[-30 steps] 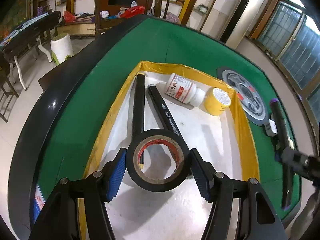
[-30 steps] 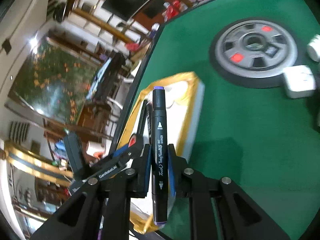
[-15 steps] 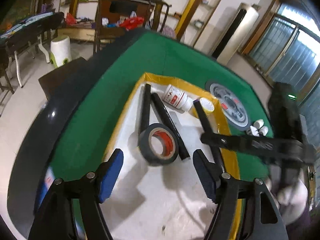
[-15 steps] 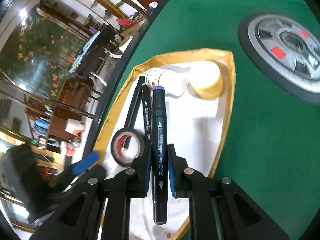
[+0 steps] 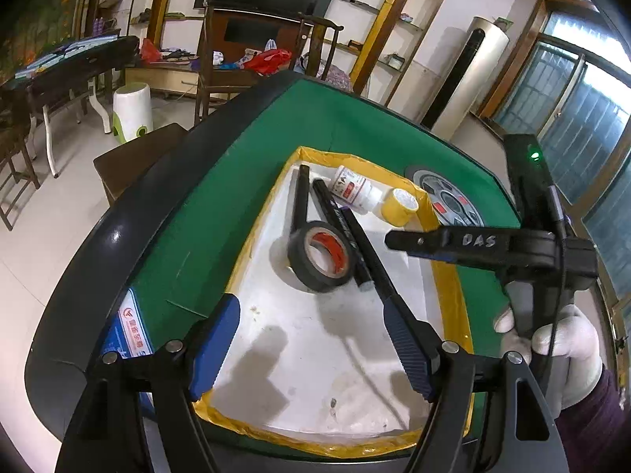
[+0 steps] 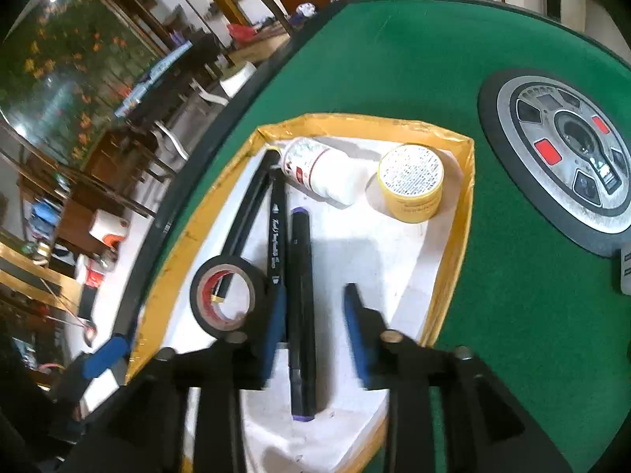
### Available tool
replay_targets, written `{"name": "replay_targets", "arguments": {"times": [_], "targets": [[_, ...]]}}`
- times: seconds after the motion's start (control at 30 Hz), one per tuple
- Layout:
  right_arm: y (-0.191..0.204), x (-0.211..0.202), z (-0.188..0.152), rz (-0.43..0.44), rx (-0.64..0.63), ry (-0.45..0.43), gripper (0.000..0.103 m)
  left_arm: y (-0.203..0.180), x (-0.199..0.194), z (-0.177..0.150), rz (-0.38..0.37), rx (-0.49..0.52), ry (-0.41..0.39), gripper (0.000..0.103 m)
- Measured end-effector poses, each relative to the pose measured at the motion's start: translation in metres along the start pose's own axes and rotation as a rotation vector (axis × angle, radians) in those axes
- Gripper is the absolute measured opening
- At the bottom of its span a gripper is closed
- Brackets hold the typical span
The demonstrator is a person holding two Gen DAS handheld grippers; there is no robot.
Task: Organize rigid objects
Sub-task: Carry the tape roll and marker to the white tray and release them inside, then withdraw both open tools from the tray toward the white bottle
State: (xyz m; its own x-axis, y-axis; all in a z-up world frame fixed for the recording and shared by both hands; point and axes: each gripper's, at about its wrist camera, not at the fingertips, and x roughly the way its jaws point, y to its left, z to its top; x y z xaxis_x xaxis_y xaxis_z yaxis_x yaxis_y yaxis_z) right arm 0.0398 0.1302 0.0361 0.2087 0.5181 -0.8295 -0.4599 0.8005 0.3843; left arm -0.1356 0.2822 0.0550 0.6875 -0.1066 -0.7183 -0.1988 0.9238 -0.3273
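Marker (image 6: 301,311) beside tape roll (image 6: 225,295): light, stiff, slippery; grasp mid-barrel. Right gripper (image 6: 313,315) opening, marker between its jaws, released.

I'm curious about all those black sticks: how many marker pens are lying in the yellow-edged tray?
3, side by side. One pen lies leftmost, passing under the tape roll; the lettered pen is beside it; the purple-capped pen lies between the right gripper's opening jaws. None seems hidden.
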Motion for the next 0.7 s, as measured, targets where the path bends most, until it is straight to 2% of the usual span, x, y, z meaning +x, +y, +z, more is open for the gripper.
{"name": "replay_targets", "arguments": {"times": [0.17,0.4,0.57,0.7], "targets": [[-0.002,-0.03,-0.012,0.008,-0.023,-0.088,0.04,-0.011,-0.003,-0.007,-0.007,0.017,0.011,0.079],[-0.02,-0.088,-0.052,-0.044,-0.063,-0.269,0.061,-0.042,-0.011,-0.016,-0.02,0.077,-0.007,0.079],[-0.049,-0.115,-0.076,-0.088,-0.024,-0.352,0.062,-0.076,-0.01,-0.026,-0.052,0.134,0.016,0.079],[-0.086,-0.135,-0.093,-0.103,0.044,-0.383,0.061,-0.103,-0.008,-0.037,-0.078,0.184,0.04,0.079]]}}
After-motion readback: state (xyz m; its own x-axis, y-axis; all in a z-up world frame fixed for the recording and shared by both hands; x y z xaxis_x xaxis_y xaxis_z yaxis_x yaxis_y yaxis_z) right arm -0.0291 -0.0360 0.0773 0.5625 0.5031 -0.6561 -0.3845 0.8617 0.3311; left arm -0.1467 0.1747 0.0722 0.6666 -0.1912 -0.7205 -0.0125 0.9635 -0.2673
